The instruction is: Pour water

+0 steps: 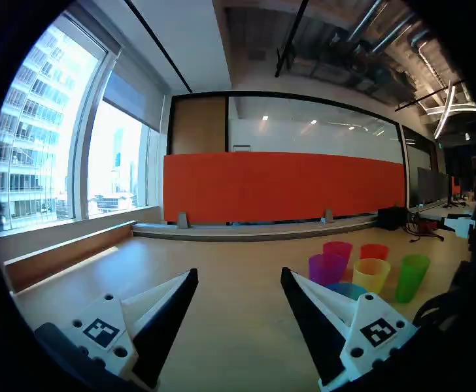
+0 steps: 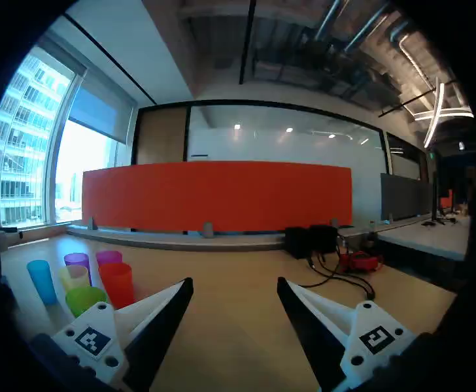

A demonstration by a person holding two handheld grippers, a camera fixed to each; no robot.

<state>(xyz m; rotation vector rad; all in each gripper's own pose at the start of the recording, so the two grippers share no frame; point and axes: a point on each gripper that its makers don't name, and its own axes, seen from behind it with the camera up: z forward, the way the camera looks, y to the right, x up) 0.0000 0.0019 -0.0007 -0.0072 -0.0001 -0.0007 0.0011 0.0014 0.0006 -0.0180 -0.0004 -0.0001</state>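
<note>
Plastic cups (image 1: 371, 274), six in mixed colours, stand upright in a tight cluster on the wooden tabletop (image 1: 238, 340), on the near side of the orange partition (image 1: 284, 186). Whether any holds water cannot be told. The cluster lies to the right of the left gripper (image 1: 238, 274) and to the left of the right gripper (image 2: 235, 282), so it sits between them, seemingly about as near to one as the other. Both grippers gape wide, holding and touching nothing.
</note>
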